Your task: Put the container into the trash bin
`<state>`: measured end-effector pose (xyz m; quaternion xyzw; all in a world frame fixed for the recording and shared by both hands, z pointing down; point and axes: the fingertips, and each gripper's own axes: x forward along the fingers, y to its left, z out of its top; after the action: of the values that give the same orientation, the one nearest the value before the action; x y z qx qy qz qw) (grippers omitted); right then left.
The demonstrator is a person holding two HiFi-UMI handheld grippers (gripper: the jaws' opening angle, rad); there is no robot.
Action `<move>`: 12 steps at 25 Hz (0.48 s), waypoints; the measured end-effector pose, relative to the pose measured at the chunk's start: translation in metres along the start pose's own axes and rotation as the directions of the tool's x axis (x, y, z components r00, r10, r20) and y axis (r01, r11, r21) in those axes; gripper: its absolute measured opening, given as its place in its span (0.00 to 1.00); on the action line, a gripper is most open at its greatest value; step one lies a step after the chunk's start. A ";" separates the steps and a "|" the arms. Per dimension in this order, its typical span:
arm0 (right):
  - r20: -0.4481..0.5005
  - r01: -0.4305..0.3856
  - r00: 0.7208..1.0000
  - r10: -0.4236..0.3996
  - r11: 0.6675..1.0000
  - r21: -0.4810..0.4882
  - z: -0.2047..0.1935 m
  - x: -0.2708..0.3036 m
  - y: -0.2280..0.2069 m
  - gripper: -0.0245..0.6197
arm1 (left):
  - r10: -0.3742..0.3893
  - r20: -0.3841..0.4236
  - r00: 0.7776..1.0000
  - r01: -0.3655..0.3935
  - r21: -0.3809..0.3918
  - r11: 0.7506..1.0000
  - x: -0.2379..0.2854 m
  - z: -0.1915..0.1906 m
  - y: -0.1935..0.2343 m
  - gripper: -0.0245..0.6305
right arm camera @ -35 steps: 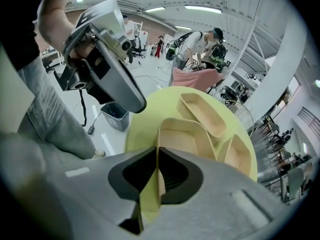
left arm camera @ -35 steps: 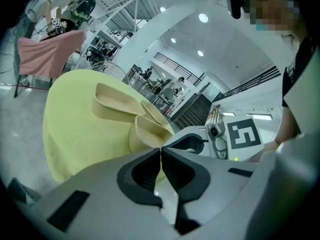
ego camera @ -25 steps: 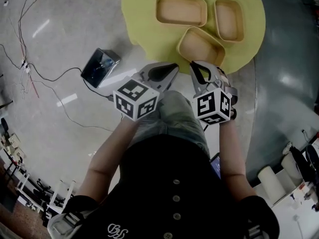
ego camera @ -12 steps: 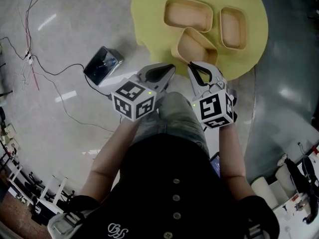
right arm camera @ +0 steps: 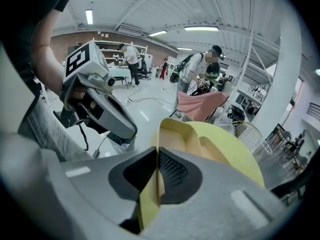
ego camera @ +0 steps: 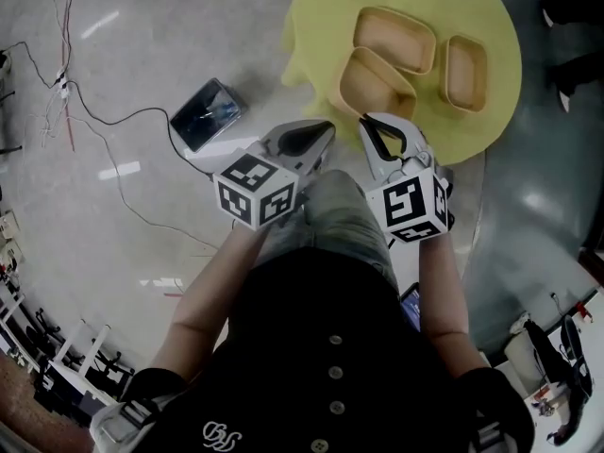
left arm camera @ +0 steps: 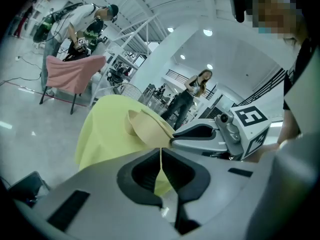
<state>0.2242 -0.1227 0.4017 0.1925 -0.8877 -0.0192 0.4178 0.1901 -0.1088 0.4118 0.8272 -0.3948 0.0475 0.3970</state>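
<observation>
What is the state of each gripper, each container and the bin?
Left gripper, shut, holds nothing.
Right gripper, shut, holds nothing.
Far container, open, empty, on the yellow table.
Near container, open, empty, on the table.
Side container, open, empty, on the table.
Trash bin, open, on the floor.

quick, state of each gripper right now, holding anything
Left gripper: closed, jaws together, holding nothing.
Right gripper: closed, jaws together, holding nothing.
</observation>
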 end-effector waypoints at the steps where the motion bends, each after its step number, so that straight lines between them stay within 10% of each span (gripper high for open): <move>1: 0.001 -0.002 1.000 0.002 1.000 -0.011 0.006 0.001 0.004 0.07 | 0.007 0.012 1.000 -0.007 -0.001 1.000 -0.007 0.003 0.003 0.07; 12: 0.033 -0.018 0.999 0.022 0.992 -0.127 0.081 0.030 0.054 0.07 | 0.097 0.152 0.984 -0.092 -0.042 0.995 -0.106 0.022 0.052 0.07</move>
<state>0.1293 -0.0938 0.3815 0.1565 -0.8936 -0.0744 0.4140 0.0761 -0.0779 0.3878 0.8016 -0.4640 -0.0048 0.3771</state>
